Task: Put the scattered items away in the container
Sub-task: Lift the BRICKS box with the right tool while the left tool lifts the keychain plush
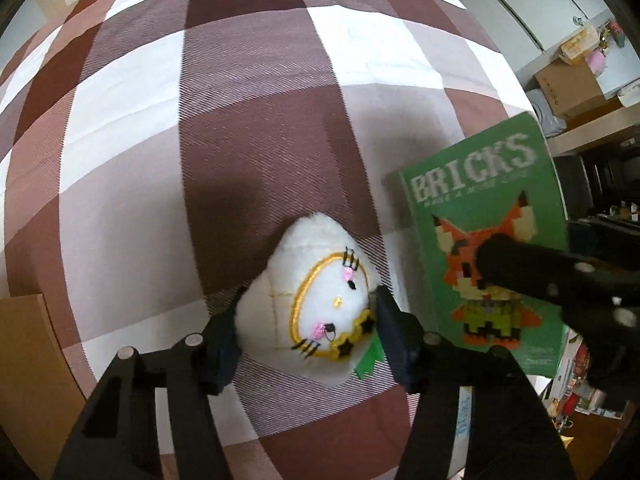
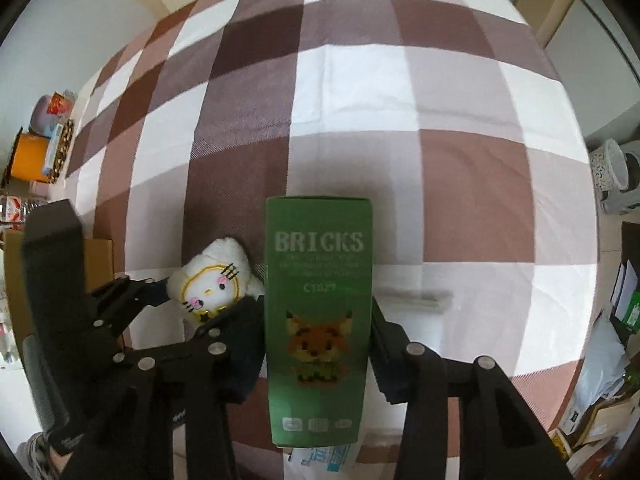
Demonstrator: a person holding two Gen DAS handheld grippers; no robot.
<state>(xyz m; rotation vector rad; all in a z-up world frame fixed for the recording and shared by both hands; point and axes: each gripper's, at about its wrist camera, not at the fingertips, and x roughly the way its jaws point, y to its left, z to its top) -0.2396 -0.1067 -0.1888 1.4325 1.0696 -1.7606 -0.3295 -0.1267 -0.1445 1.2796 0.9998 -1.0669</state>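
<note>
A white plush toy [image 1: 320,296] with an embroidered cat face is held between the fingers of my left gripper [image 1: 308,328], above a brown and white checked cloth [image 1: 200,120]. It also shows in the right wrist view [image 2: 214,284]. A green "BRICKS" box [image 2: 320,320] with a pixel fox picture is clamped upright between the fingers of my right gripper [image 2: 318,344]. The box shows at the right of the left wrist view [image 1: 480,232], with a right finger [image 1: 532,272] across it. The left gripper [image 2: 192,304] sits just left of the box.
A brown cardboard box [image 1: 28,344] sits at the lower left, also seen behind the left gripper [image 2: 100,256]. A blue and white packet [image 2: 324,458] lies under the green box. Clutter lies on the floor to the right [image 2: 600,380] and the left [image 2: 44,148].
</note>
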